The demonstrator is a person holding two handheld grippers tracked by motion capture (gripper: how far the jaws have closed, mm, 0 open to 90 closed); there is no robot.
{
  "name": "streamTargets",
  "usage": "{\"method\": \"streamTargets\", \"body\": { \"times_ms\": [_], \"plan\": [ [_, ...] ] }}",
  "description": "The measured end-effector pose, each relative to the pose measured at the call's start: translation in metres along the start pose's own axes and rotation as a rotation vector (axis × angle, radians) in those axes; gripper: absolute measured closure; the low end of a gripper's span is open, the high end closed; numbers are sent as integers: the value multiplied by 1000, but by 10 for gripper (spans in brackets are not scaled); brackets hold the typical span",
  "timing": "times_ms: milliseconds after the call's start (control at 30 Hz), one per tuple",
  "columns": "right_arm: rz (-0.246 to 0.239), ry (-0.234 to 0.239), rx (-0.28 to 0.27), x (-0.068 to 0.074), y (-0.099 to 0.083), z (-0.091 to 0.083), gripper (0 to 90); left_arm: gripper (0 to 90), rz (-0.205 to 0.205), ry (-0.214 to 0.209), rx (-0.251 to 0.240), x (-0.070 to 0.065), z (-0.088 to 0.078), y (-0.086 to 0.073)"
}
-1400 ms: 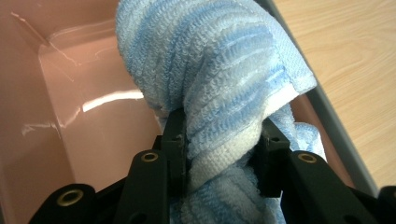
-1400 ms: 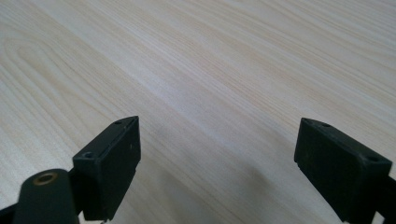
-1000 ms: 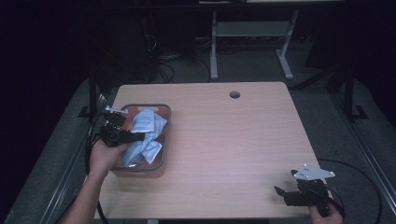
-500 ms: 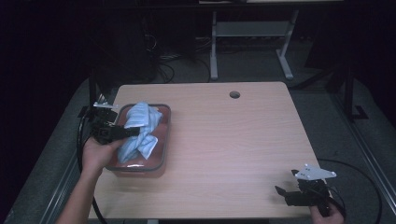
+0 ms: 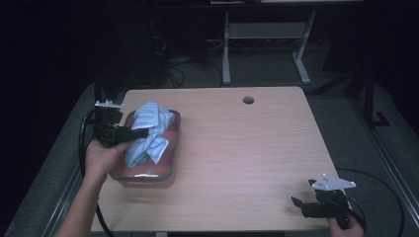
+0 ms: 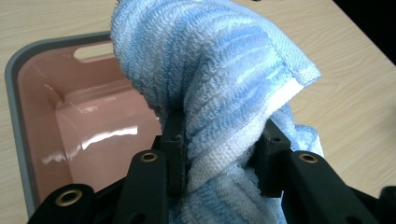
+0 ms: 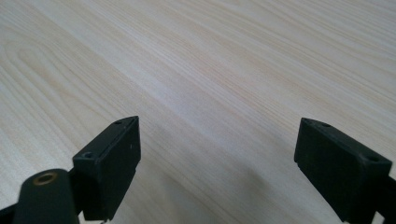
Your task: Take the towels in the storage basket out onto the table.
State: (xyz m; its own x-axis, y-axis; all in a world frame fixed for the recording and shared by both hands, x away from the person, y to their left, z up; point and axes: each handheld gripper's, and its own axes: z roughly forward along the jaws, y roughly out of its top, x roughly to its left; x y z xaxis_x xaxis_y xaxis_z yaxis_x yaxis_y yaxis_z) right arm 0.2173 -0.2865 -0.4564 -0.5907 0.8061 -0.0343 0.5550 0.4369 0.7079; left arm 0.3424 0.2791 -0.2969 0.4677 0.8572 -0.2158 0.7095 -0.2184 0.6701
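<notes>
A high view shows a pale wooden desk (image 5: 237, 148) in a dark room, with a person's forearms coming in from the bottom edge. At the left of the frame the left gripper (image 5: 141, 132) is clamped on a bunched blue-and-white striped towel (image 5: 148, 131), which hangs above a pink tub (image 5: 173, 148) with a grey rim that sits on the desk at its left edge. The towel's lower folds droop into the tub, so it is not clear of it; whether they touch the bottom cannot be told. The gripper points across the tub toward the right of the frame, likely so the cloth can drape freely below it. In the left gripper view the two black jaws rise from the bottom and pinch a thick fold of the terry towel (image 6: 219, 107) at the centre, with the glossy pink inside of the tub (image 6: 93, 126) at the left of the frame, nothing lying in the part that can be seen. The grip sits on a gathered fold, which judging by the bulk should hold without slipping. At the lower right of the high view the right gripper (image 5: 301, 203) rests low at the near edge of the desk, well apart from the tub. In the right gripper view its jaws stand wide apart over bare wood (image 7: 210, 84), holding nothing, seemingly parked out of the way
</notes>
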Motion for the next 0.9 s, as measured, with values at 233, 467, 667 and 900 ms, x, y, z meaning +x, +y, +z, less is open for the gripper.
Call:
{"method": "streamTargets", "body": {
  "times_ms": [233,467,667,900],
  "plan": [
    [0,-1,1,0,0,0,140,626,20,-5,-6,-9,-5,12],
    [0,-1,1,0,0,0,140,626,44,-20,-12,-20,-10,24],
    [1,-1,0,-1,0,0,140,625,58,-33,-17,-27,-12,31],
    [-1,0,1,-1,1,0,140,623,74,-39,-10,-36,-9,35]
  ]
}}
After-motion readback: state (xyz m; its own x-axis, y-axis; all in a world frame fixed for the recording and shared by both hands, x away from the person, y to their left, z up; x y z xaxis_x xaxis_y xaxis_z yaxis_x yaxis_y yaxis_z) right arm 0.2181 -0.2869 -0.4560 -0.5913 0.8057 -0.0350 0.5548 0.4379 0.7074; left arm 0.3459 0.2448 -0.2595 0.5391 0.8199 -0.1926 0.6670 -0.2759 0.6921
